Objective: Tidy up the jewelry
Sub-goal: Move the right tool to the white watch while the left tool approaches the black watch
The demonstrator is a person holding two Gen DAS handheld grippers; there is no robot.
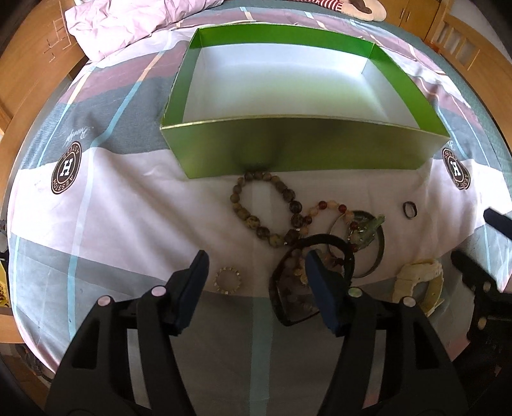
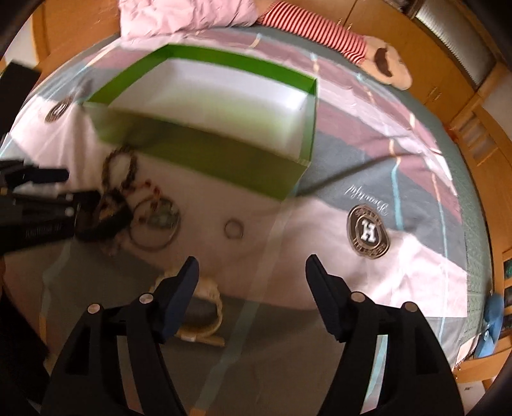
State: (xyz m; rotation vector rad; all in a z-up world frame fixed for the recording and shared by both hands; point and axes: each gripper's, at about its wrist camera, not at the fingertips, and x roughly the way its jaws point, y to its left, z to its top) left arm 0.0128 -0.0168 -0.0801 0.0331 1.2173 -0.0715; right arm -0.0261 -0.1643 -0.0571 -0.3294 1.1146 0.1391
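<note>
An open green box [image 1: 307,150] with a white inside sits on the bed; it also shows in the right wrist view [image 2: 208,153]. In front of it lies a pile of jewelry: a dark bead bracelet [image 1: 265,208], an amber bead strand [image 1: 329,208], a metal bangle [image 1: 377,252], a dark ring [image 1: 410,210], a small gold ring bracelet [image 1: 228,280], a black-framed piece [image 1: 297,288] and a cream bracelet [image 1: 419,281]. My left gripper [image 1: 256,268] is open, low over the pile's left side. My right gripper [image 2: 251,272] is open and empty, with the cream bracelet [image 2: 204,307] by its left finger.
The bed has a patchwork sheet [image 1: 96,224] with round H logos. A pink quilt [image 1: 128,22] and a striped soft toy [image 2: 352,41] lie at the far end. Wooden cupboards [image 2: 448,80] stand around. A small ring [image 2: 234,228] lies ahead of my right gripper.
</note>
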